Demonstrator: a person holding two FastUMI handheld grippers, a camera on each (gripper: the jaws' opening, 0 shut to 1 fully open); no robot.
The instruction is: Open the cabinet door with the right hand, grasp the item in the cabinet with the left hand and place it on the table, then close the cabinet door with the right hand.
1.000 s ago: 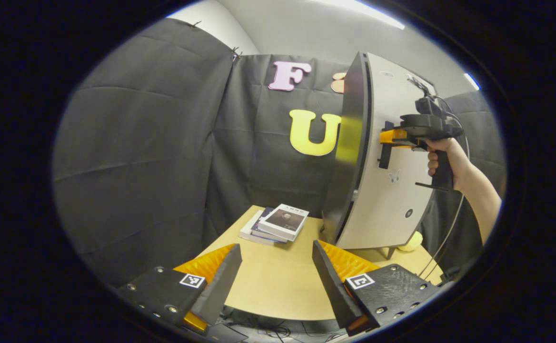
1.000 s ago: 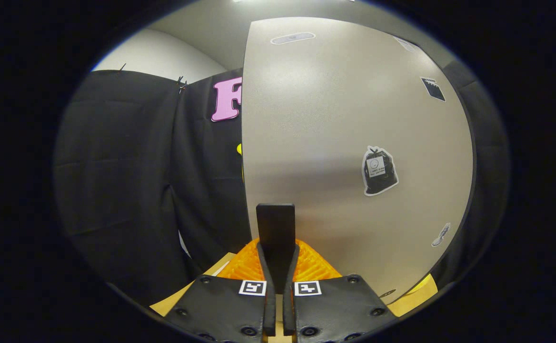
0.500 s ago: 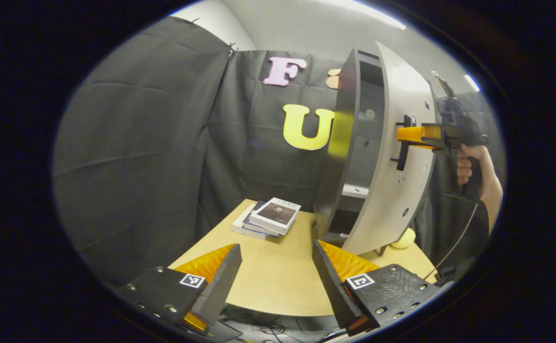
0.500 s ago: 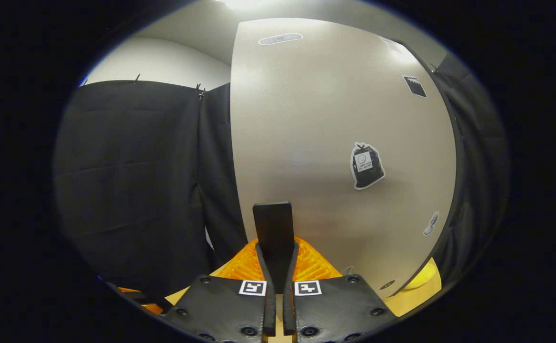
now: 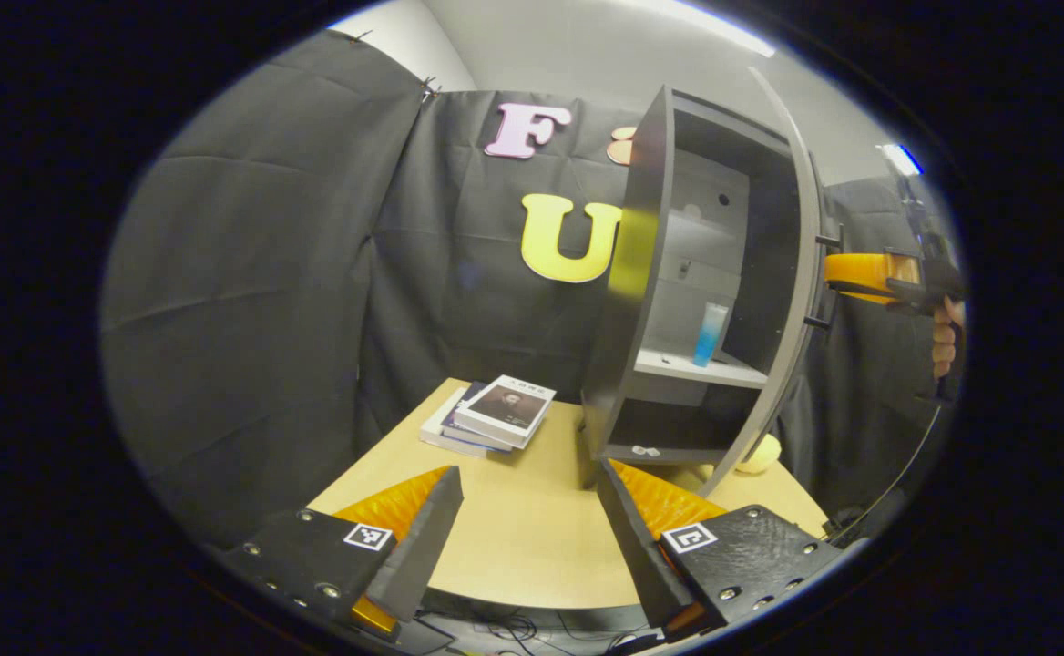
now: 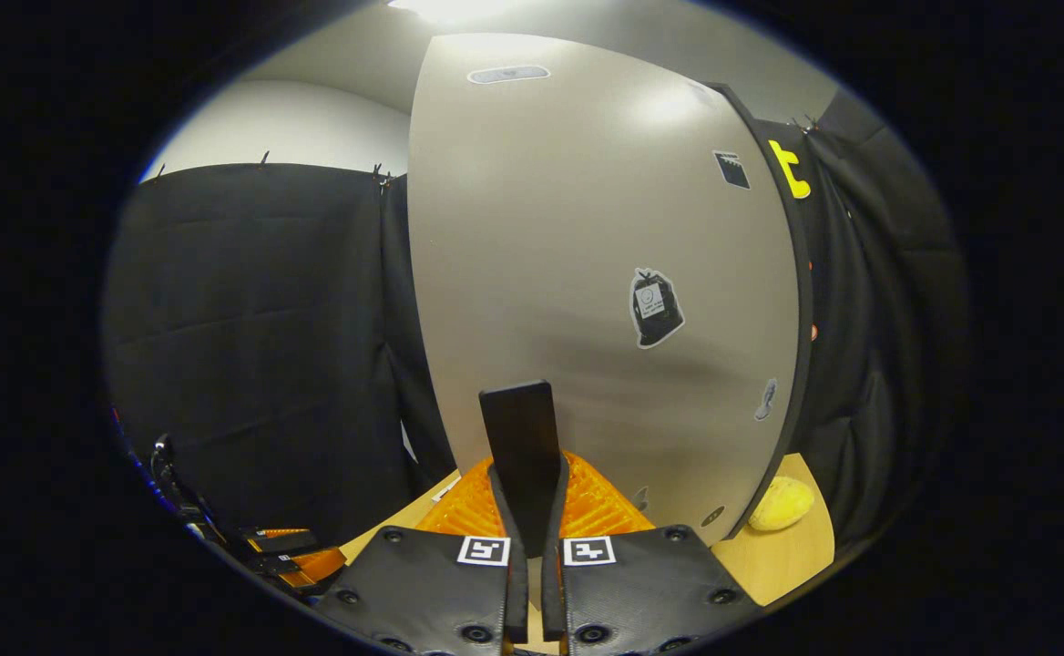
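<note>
The grey cabinet [image 5: 641, 273] stands on the wooden table [image 5: 514, 547] with its door [image 6: 587, 273] swung wide; in the left gripper view the door [image 5: 794, 301] is almost edge-on. A small blue bottle [image 5: 710, 334] stands upright on the middle shelf. My right gripper [image 6: 530, 487] is shut on the black door handle [image 6: 518, 428]; the left gripper view has it [image 5: 831, 276] at the door's outer face, held by a hand [image 5: 944, 337]. My left gripper [image 5: 527, 515] hovers open above the table's near edge, well short of the cabinet, with nothing between its fingers.
A stack of books [image 5: 496, 415] lies on the table left of the cabinet. A yellow roundish object [image 6: 782, 503] sits on the table by the cabinet's foot, below the door's hinge side. Black cloth walls close in the booth. Bare tabletop lies between my left gripper and the cabinet.
The right gripper has pulled the door from nearly shut to wide open, uncovering the shelves and the blue bottle. The left gripper stayed open and barely moved.
</note>
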